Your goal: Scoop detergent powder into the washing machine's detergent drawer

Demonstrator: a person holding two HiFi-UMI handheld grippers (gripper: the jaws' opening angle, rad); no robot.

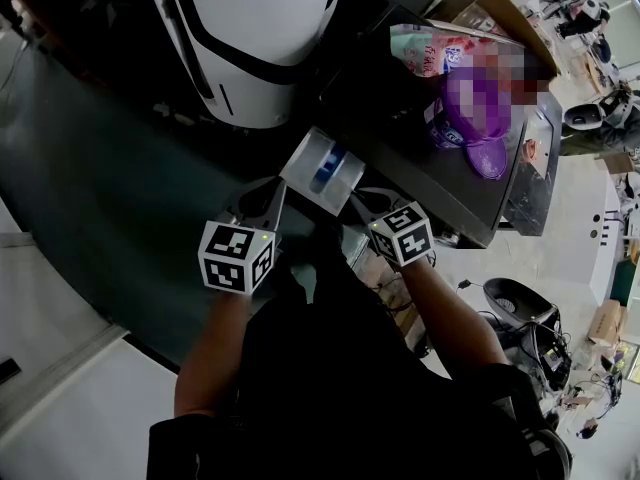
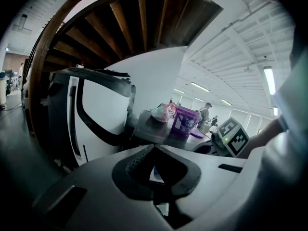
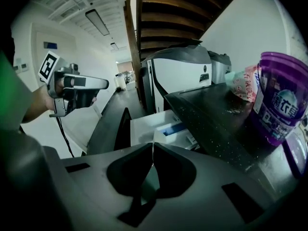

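The white detergent drawer [image 1: 322, 168] stands pulled out of the dark washing machine [image 1: 420, 168], with a blue compartment showing; the right gripper view has the drawer [image 3: 161, 126] just beyond the jaws. A purple detergent tub [image 1: 475, 108] sits on the machine's top, its lid [image 1: 490, 158] lying beside it. My left gripper [image 1: 276, 193] hovers at the drawer's left corner, shut and empty. My right gripper [image 1: 358, 204] is at the drawer's right side, also shut with nothing between its fingers. The tub [image 2: 185, 121] is far ahead in the left gripper view and close at the right in the right gripper view [image 3: 278, 107].
A pink pouch [image 1: 425, 53] lies behind the tub on the machine top. A white and black appliance [image 1: 255, 38] stands to the left of the washing machine. A cardboard box [image 1: 490, 13] sits at the back. Cables and gear litter the floor at the right [image 1: 530, 338].
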